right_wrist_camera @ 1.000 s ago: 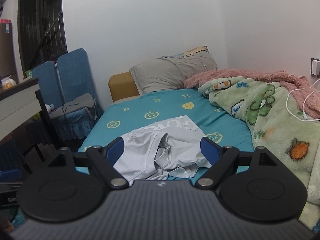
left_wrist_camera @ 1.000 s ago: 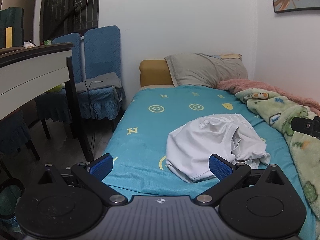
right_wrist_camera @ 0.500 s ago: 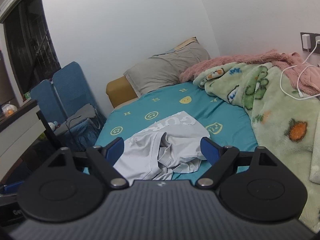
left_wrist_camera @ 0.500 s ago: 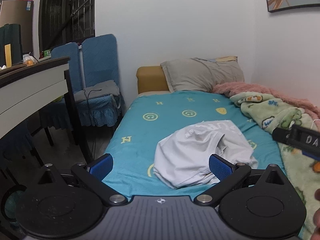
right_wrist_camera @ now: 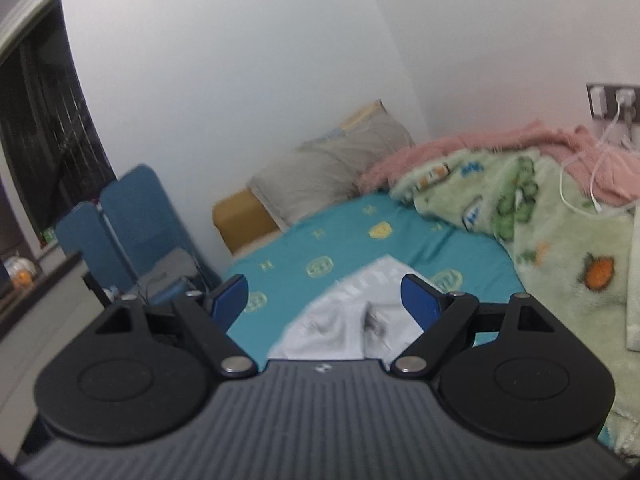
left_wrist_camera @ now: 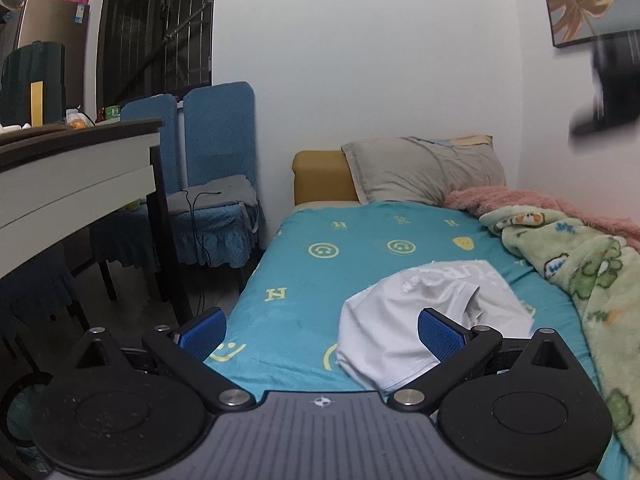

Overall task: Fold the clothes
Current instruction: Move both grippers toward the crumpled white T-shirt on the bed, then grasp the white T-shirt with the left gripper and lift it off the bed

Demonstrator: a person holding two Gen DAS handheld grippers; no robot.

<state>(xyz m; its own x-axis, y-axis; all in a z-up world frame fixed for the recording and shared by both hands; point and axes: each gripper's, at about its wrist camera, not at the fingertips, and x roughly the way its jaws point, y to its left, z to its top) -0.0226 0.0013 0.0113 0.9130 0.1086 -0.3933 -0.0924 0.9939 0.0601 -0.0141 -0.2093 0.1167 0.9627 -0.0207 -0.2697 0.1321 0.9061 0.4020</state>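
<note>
A crumpled white garment [left_wrist_camera: 404,320] lies on the teal bed sheet [left_wrist_camera: 304,280], toward the bed's near right side. My left gripper [left_wrist_camera: 320,334] hangs open above the bed's foot, well short of the garment, nothing between its blue pads [left_wrist_camera: 202,330]. In the right wrist view the same white garment [right_wrist_camera: 344,320] sits just beyond my right gripper [right_wrist_camera: 324,300], which is open and empty, tilted and raised. That view is blurred. A dark blurred part of the right gripper [left_wrist_camera: 608,84] shows high at the right of the left wrist view.
A green patterned blanket [left_wrist_camera: 592,280] and pink blanket [left_wrist_camera: 520,200] pile along the bed's right side by the wall. A grey pillow [left_wrist_camera: 420,172] lies at the head. Left of the bed stand blue chairs [left_wrist_camera: 216,168] and a dark-edged table [left_wrist_camera: 72,168]. White cables [right_wrist_camera: 592,184] hang from a wall socket.
Both grippers have risen and pulled back from the bed. The right one tilted and swung up, now appearing high in the left wrist view. The garment has not moved.
</note>
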